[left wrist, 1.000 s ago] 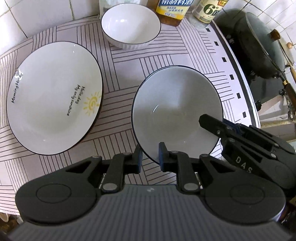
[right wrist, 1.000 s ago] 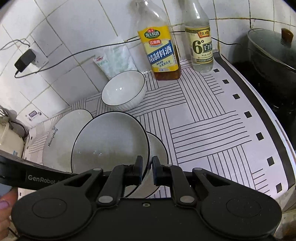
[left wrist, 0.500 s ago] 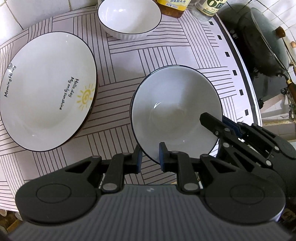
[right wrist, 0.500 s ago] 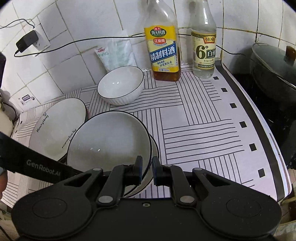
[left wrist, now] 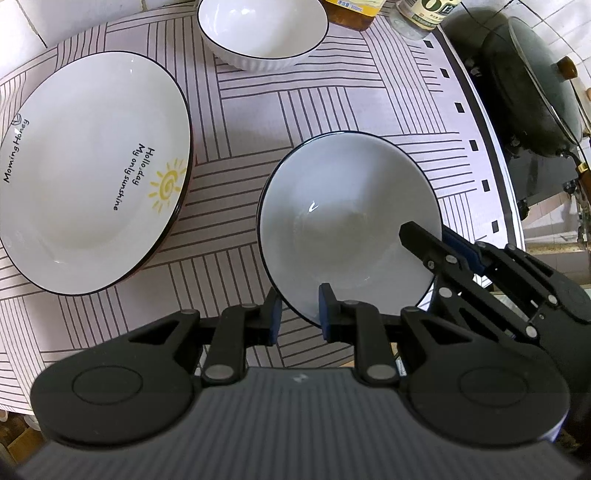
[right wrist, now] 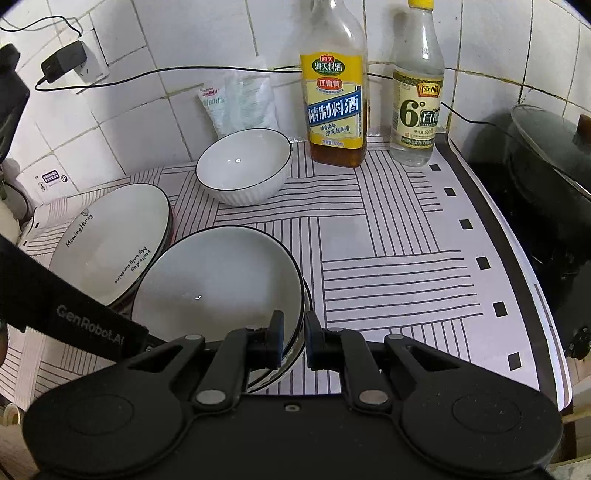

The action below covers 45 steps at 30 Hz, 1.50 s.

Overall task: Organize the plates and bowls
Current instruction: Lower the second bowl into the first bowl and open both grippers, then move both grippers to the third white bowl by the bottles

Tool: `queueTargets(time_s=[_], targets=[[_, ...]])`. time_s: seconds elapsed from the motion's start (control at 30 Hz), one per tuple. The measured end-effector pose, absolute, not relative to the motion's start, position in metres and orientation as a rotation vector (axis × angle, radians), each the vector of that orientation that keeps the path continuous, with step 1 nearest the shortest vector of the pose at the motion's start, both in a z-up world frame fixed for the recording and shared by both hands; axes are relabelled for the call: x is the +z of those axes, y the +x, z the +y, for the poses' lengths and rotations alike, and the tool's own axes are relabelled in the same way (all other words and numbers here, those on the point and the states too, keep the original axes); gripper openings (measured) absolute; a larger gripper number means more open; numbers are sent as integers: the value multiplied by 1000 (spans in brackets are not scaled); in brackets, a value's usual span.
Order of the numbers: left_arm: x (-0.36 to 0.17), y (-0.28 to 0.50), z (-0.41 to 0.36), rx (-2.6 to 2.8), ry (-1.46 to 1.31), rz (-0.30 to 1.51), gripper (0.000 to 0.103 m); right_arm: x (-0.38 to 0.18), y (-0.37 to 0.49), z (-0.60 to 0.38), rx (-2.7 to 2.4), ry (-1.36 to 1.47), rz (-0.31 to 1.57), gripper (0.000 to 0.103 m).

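A white bowl with a dark rim (left wrist: 347, 229) (right wrist: 218, 284) is held from two sides. My left gripper (left wrist: 299, 321) is shut on its near rim. My right gripper (right wrist: 293, 339) (left wrist: 439, 236) is shut on its right rim. The held bowl sits in a matching bowl (right wrist: 305, 295), of which only rim edges show. A large plate (left wrist: 88, 173) (right wrist: 110, 243) printed with a sun and lettering lies to the left. A small ribbed bowl (left wrist: 262, 33) (right wrist: 243, 166) stands at the back. The left gripper's arm (right wrist: 88, 328) crosses the lower left of the right wrist view.
The striped mat (right wrist: 388, 266) covers the counter. A cooking-wine bottle (right wrist: 334, 99) and a vinegar bottle (right wrist: 417, 99) stand by the tiled wall. A lidded dark pot (right wrist: 546, 155) (left wrist: 535, 85) sits on the stove at right. A plastic bag (right wrist: 240, 103) leans behind the small bowl.
The held bowl has tipped flatter and come down closer over the bowl beneath it, which now shows only as rim edges. The right gripper has rolled. Both grips look unchanged.
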<state>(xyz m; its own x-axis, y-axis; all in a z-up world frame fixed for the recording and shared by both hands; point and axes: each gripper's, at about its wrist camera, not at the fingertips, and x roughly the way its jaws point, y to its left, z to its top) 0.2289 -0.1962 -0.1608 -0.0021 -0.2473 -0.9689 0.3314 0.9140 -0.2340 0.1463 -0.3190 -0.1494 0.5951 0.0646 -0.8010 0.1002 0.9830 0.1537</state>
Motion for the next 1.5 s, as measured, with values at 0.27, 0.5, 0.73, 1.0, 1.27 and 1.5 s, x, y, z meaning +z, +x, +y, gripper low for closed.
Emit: queueTargets(time_s=[0.27,0.5,0.73,1.0,1.27,1.5], targets=[[-159,228,-196,-448,74,1491,20,-154,148,-319,-18,175,932,17],[-149,228,-194,-451,66,1484,21,-147,150,-322,3,156,909,18],[-126,229,-186,-481,49,1434,24,-126,153,-331,22,166,872,18],[-87,243,-161,-493,-8,1287,26,-95,177,-347,133,286,858,23],[-75,286,-141,-466,-18,1135,34,-93,226,-350,200,340,859,37],[-100,331,-146,-423,-42,1098,41,-129,282,-366,170,539,938,42]])
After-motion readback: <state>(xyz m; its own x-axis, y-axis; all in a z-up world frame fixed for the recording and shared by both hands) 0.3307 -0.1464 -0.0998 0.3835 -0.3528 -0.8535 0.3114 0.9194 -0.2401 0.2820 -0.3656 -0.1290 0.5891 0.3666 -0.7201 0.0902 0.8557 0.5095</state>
